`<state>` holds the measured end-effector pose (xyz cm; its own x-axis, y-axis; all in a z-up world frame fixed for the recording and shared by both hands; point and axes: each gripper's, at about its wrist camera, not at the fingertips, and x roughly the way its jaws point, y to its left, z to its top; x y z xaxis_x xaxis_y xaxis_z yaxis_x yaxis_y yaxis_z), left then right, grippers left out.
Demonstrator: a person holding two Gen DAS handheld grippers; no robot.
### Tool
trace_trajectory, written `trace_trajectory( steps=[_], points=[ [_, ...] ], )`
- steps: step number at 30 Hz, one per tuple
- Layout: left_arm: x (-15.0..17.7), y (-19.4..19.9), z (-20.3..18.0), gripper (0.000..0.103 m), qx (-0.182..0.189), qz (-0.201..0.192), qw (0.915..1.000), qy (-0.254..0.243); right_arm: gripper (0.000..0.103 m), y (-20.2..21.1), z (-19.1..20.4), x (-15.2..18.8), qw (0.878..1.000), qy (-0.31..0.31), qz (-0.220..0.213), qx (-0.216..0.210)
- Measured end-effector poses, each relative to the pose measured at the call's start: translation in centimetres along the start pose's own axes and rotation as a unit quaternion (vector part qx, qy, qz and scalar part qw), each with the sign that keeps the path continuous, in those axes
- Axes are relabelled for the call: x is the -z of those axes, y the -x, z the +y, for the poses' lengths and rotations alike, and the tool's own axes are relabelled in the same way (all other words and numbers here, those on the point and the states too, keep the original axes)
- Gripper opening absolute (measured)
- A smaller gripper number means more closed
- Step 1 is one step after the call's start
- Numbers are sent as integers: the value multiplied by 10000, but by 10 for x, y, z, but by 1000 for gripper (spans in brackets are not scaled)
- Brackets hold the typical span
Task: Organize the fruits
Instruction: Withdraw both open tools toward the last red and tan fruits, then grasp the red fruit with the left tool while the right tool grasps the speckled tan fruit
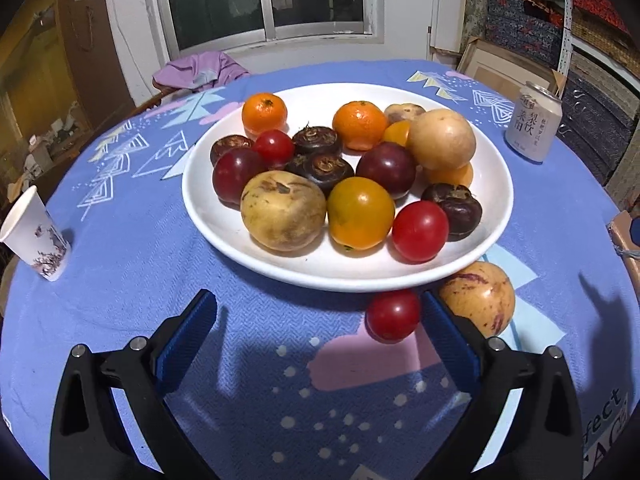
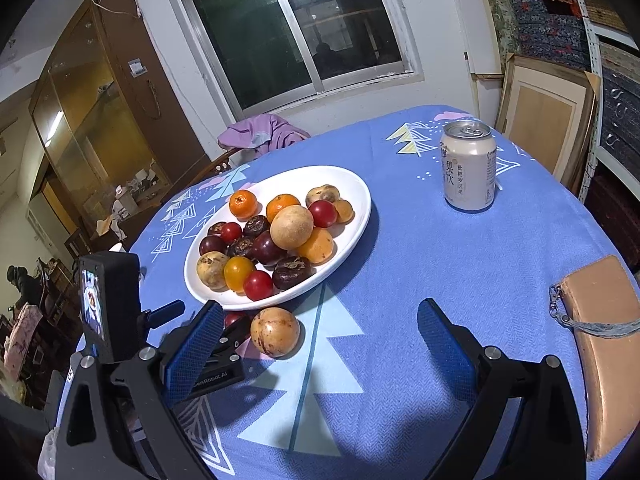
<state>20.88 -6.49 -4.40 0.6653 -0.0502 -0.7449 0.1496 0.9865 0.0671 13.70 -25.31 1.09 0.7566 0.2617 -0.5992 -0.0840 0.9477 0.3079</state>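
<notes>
My left claw hangs spread wide, empty, a red tomato just inside its finger at 3 o'clock. The plate rim cuts off the tomato's top. A speckled yellow fruit sits beside it, partly behind that finger. My right claw gapes over bare cloth. Farther off, the plate's fruits overlap.

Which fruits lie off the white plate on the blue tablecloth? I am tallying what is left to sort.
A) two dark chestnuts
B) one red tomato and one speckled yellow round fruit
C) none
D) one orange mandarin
B: a red tomato and a speckled yellow round fruit lie on the blue tablecloth before the white plate.
</notes>
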Motion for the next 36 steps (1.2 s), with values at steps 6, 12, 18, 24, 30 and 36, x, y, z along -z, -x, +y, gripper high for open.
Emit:
trace_trajectory(
  steps=[6,12,18,24,30,36],
  points=[
    [2,-3,6,99,461,95,9989,31,98,-6,12,6,9993,357,111,16],
    [4,-4,3,69,888,134,9959,-62,98,-3,6,4,9997,239,55,8],
    [5,4,-8,62,1103,-2,9934,-322,98,-2,4,3,9998,183,39,-39],
    [6,4,-19,34,1355,25,9891,-573,98,-2,5,3,9998,205,37,-29],
    [7,6,-27,25,1373,-1,9876,-762,98,-4,7,4,9997,243,64,-1],
    [13,18,-23,24,1145,-149,9904,-757,98,-13,14,10,9983,526,236,-8]
  ],
)
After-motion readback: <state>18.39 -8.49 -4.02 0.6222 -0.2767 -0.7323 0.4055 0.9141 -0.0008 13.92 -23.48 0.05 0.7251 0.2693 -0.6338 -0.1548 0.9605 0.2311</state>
